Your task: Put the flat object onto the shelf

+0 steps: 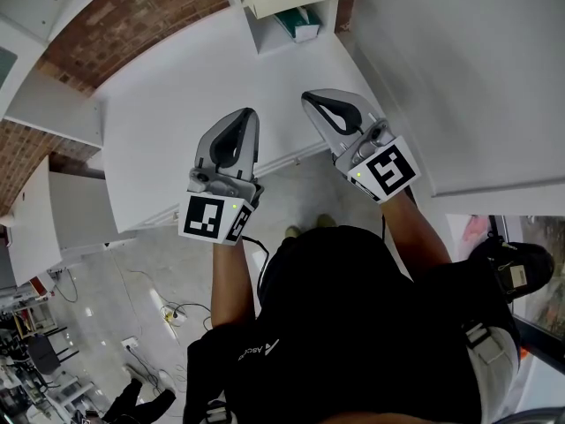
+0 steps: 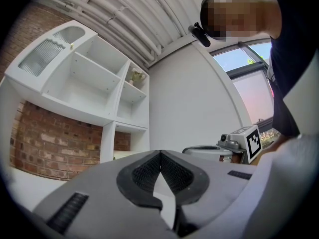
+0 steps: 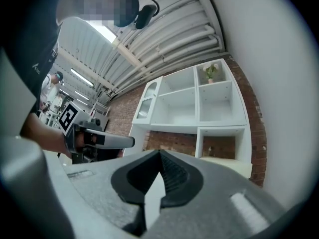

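Two grippers: left gripper point(image 1: 246, 115) and right gripper point(image 1: 312, 98) are side by side above the near edge of the table point(image 1: 168, 104).
Left jaws: closed tip to tip, nothing between them.
Right jaws: closed, empty.
Flat object point(image 3: 230, 162): cream board lying in the lower right compartment of the shelf point(image 3: 195, 108), well apart from both grippers.
Shelf: white, against a brick wall point(image 3: 172, 142), with a small plant point(image 3: 211, 72) in the top right compartment.

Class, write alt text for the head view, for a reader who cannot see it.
From above, a person holds the left gripper and the right gripper, both shut and empty, over the near edge of a white table. A white shelf unit stands at its far side, with a brick wall to the left.
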`<state>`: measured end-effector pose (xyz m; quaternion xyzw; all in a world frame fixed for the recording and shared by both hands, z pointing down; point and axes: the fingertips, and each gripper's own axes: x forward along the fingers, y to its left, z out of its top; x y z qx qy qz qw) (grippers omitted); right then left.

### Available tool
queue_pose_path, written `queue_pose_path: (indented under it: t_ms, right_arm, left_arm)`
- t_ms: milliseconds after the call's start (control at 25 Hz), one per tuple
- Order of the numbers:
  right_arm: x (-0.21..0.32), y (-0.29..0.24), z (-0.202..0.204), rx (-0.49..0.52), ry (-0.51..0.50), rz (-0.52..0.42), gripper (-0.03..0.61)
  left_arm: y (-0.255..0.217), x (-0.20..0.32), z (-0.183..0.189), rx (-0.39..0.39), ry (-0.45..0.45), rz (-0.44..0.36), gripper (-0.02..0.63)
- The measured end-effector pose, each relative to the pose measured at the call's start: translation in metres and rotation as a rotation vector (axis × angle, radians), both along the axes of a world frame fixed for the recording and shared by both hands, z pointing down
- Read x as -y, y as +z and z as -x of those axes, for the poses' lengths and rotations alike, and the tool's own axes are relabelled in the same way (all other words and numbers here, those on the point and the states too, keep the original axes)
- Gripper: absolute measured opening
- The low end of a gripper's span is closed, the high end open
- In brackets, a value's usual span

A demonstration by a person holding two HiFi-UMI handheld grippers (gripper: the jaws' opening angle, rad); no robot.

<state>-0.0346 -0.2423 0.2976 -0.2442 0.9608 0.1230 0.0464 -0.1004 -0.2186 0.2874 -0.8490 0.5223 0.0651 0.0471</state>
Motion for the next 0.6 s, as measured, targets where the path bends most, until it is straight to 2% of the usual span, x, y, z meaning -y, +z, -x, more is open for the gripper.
queue_pose_path:
  t_ms: [360,600]
  right_arm:
    - [-0.0018,0.0024,-0.0023,0.004,0.012,0.021,-0.002]
    - [-0.0037,0.0007,-0.0077,0.006,0.018,-0.003,-0.002]
  left_arm:
    - [-0.0031,-0.0032,0.0021,0.002,-0.002,0.000,-0.002]
    - [-0.0073,-0.0054,-0.0002,0.000,-0.002,-0.010,-0.002]
